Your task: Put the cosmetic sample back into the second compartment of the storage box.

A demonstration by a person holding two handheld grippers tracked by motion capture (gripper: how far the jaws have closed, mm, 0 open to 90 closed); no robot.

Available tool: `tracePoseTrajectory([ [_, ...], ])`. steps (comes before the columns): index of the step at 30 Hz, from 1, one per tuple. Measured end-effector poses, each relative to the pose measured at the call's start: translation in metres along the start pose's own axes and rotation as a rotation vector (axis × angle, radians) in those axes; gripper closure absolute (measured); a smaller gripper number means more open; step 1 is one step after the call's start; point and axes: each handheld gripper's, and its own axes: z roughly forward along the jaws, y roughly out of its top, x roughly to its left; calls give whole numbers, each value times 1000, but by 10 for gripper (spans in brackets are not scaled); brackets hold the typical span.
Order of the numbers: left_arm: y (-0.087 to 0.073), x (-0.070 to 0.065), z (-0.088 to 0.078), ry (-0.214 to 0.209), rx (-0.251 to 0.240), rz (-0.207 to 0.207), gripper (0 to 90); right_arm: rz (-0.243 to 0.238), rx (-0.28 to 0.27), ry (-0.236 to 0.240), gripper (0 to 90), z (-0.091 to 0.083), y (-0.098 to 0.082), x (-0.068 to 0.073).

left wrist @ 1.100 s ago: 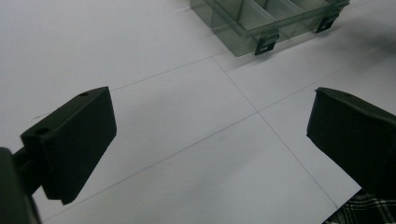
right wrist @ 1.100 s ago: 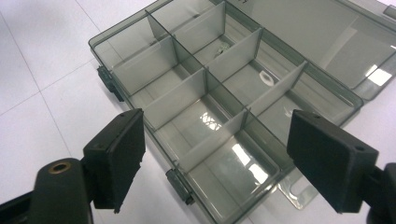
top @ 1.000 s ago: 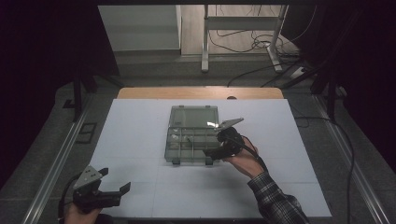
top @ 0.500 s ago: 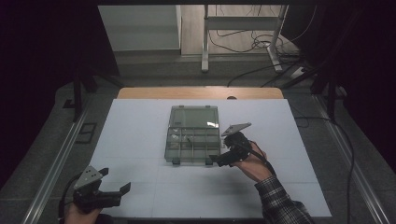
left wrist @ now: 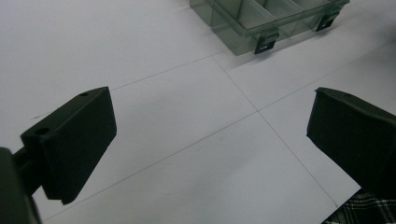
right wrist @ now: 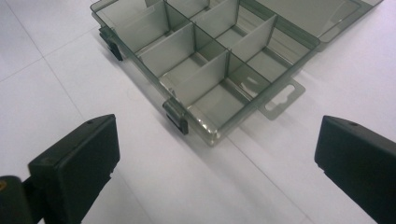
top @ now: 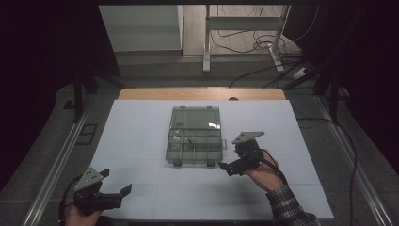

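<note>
Right tongs [top: 231, 165]: just opened wide, empty, drawn back off the organizer box [top: 194, 136] near corner; lid lies open.
Left tongs [top: 116, 192]: wide, empty, well short of the box.
Meaning: box released; opening looks done.

the compartment box [top: 195, 141] was clear smoky-grey plastic, lying flat with its lid swung fully open — dividers upright, two dark latches on its front edge. it sat just beyond the right gripper's fingers [right wrist: 74, 163] — untouched, nearest corner between them.
</note>
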Motion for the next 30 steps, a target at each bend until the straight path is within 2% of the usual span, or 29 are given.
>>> tracePoseTrajectory([
  [17,0,0,0,-2,-2,-5,17,1,-46,-47,0,-30,-29,2],
  [30,0,1,0,-2,-2,-7,17,34,-63,-105,0,-59,-58,-4],
])
